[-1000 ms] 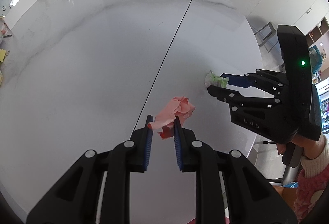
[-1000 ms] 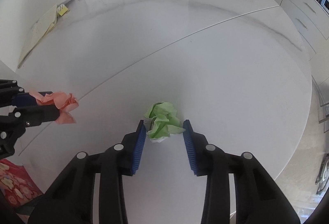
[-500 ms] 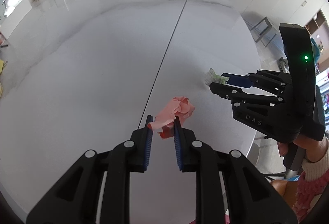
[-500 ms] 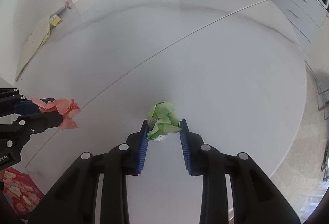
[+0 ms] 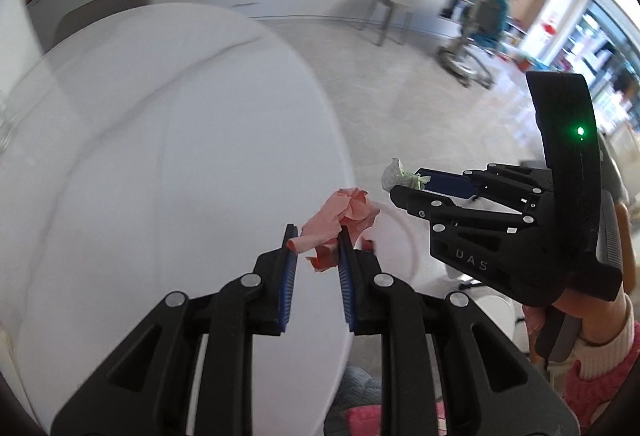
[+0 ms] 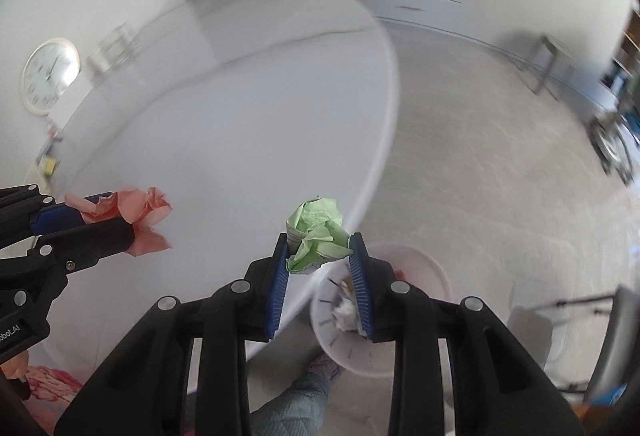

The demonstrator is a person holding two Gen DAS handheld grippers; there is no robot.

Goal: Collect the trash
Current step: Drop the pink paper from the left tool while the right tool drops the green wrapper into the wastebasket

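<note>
Both wads have left the white marble tabletop [image 6: 240, 140]: the left claw [image 5: 316, 252] pinches the crumpled pink paper [image 5: 340, 216], the right claw [image 6: 320, 256] grips the crumpled green paper [image 6: 318, 232] above the white wastebasket [image 6: 424, 276], so dropping looks next.

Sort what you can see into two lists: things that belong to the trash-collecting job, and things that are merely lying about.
Part of the job:
pink paper in the left gripper
green paper in the right gripper
white bin

Just lying about:
clock
table
stool
</note>
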